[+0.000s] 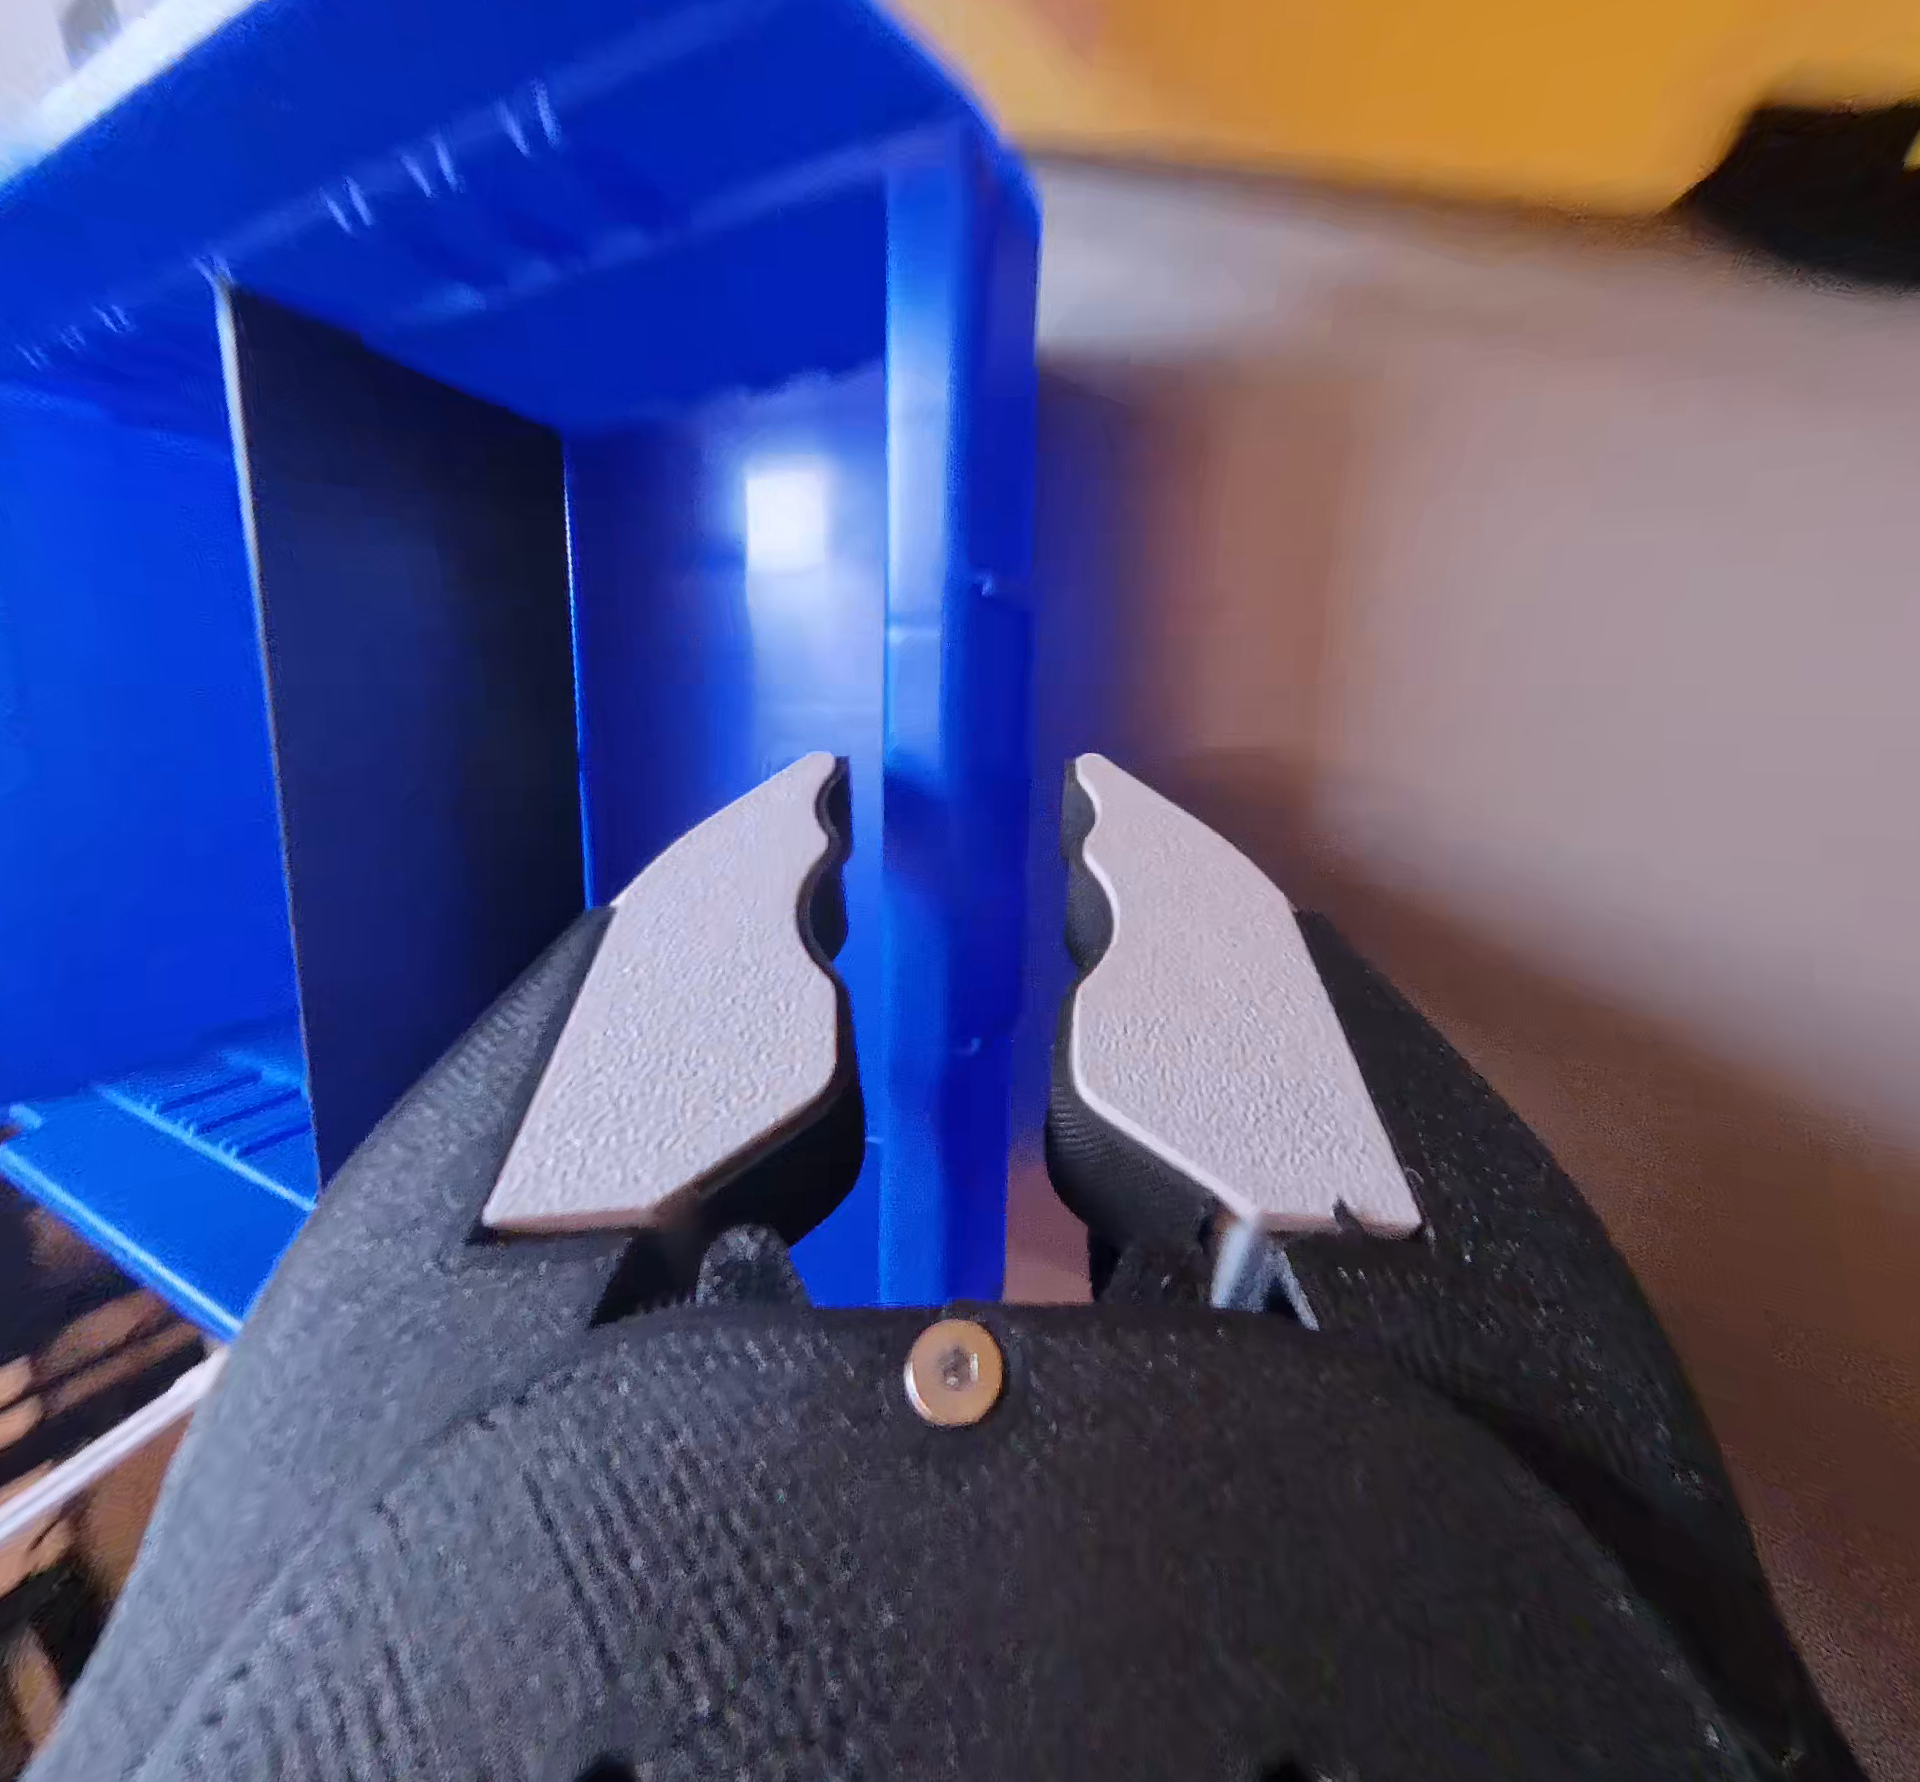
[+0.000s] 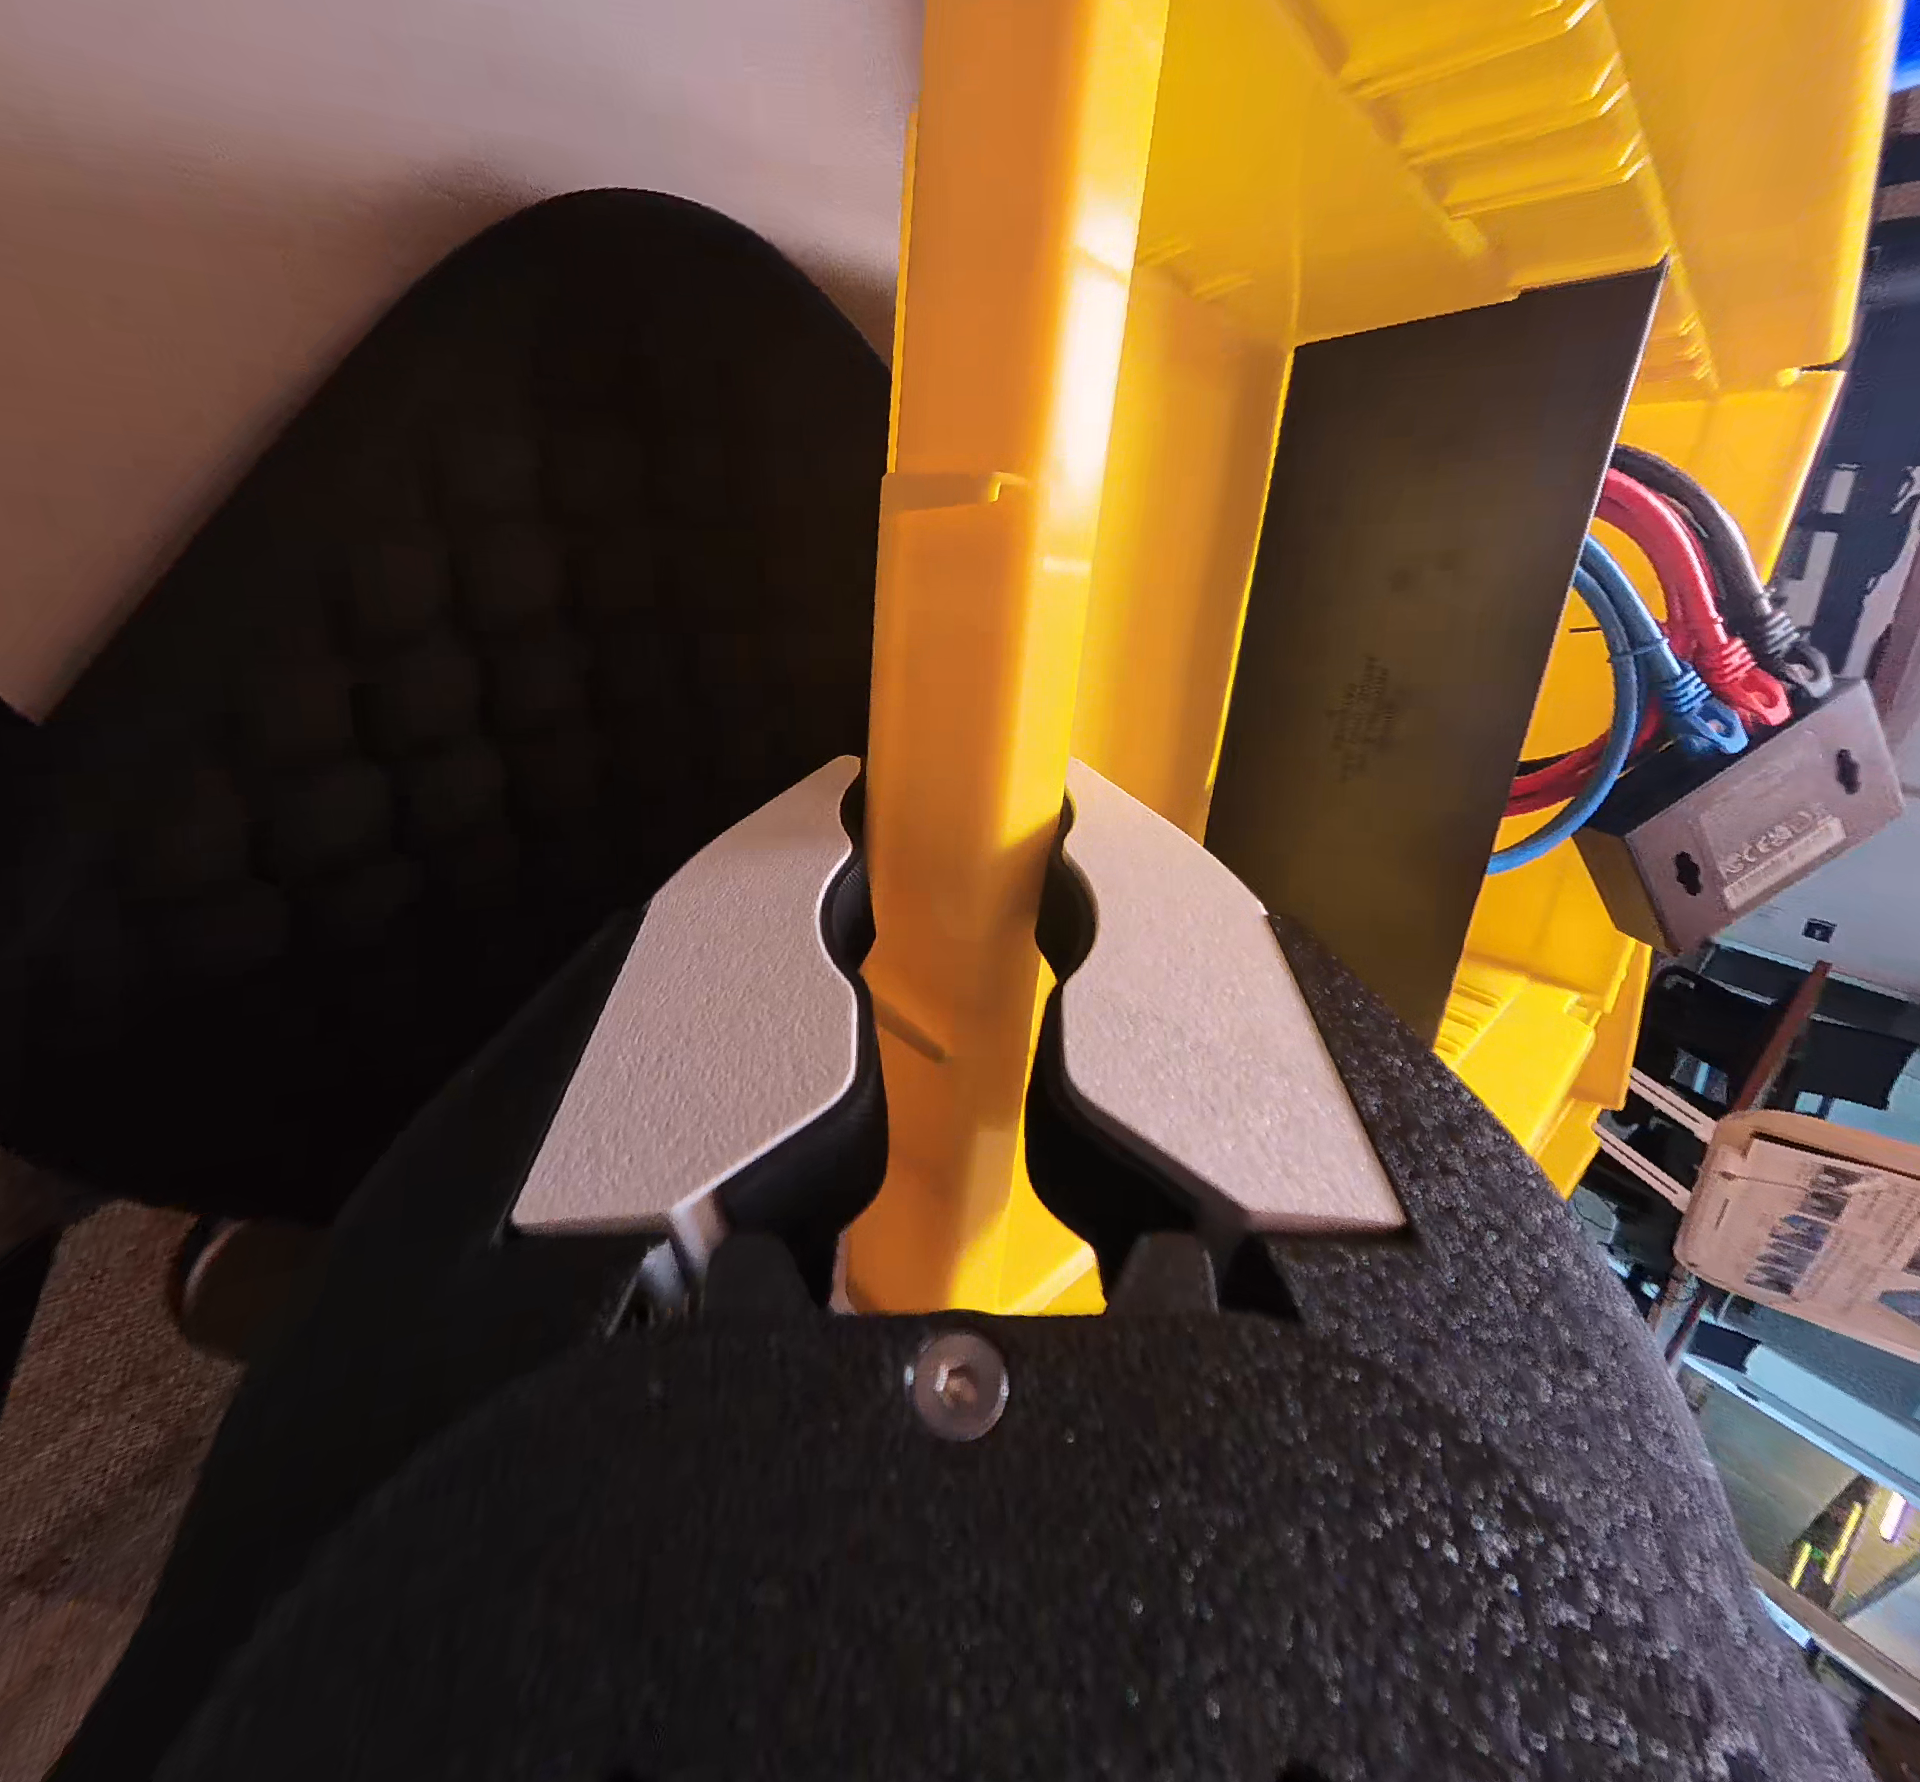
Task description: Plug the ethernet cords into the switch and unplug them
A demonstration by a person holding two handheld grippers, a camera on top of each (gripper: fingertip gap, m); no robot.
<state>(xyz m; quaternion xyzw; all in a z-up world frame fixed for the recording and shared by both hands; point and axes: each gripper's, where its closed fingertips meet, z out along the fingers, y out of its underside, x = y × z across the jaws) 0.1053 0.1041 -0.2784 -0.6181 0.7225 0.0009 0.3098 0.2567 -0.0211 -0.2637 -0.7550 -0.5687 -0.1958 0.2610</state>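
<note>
- The right hand-held gripper was clamped on the wall of a tipped yellow bin.
- The switch, red, blue and black ethernet cords plugged in, sat at the bin's mouth.
- The left hand-held gripper straddled a blue bin wall, jaws slightly apart, apparently not gripping.
- Judged step: setup, bins being handled; next, free a gripper to pinch a plug.

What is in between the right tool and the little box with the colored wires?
In the right wrist view, a dark divider panel inside the yellow bin stands between the right tool and the switch.
</note>
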